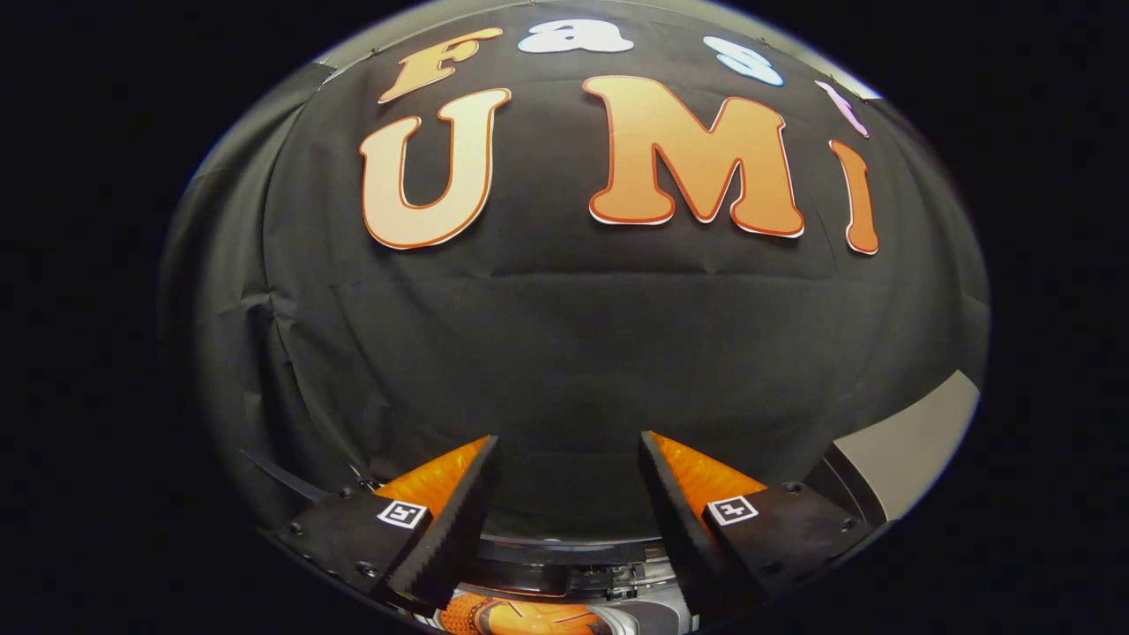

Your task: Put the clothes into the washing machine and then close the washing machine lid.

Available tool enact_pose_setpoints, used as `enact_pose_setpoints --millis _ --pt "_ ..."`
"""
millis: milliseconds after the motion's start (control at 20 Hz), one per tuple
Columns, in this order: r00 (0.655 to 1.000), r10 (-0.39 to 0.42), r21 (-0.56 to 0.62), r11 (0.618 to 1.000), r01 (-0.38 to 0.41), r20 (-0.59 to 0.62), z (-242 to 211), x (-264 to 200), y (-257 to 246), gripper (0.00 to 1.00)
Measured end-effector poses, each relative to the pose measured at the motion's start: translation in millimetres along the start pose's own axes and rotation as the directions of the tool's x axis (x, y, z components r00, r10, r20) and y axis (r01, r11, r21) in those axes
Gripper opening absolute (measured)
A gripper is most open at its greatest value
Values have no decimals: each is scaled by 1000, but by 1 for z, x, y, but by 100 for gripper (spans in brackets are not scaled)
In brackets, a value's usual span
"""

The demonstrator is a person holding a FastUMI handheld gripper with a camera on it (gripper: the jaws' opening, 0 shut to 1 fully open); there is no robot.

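Low between the fingers (pixel 569 520), the washing machine (pixel 564 578) shows its open top rim, and something orange (pixel 520 615) lies inside, likely clothes, though too little shows to be sure. The fingers are spread apart, gripping nothing, and point level at the black cloth wall (pixel 564 353) beyond. A pale surface (pixel 917 441) sits off to the right.

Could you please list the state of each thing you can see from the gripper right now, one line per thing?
gripper: open, fingers spread wide, nothing between them, pointing at the booth wall.
washing machine: low between the fingers, top edge just visible; lid position cannot be told.
orange item: lying below the fingers by the machine's opening, not gripped; too cropped to identify.
booth wall: hanging flat ahead, lightly creased.
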State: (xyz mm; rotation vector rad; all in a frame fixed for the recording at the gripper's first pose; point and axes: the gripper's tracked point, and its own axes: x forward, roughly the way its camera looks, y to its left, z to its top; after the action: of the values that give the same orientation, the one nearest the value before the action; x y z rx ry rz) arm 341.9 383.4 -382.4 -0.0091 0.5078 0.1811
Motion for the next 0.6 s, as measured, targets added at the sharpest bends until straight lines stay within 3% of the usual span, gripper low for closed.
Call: enact_pose_setpoints --millis 600 --pt "1000 11 13 1000 -11 20 -20 -49 3 99"
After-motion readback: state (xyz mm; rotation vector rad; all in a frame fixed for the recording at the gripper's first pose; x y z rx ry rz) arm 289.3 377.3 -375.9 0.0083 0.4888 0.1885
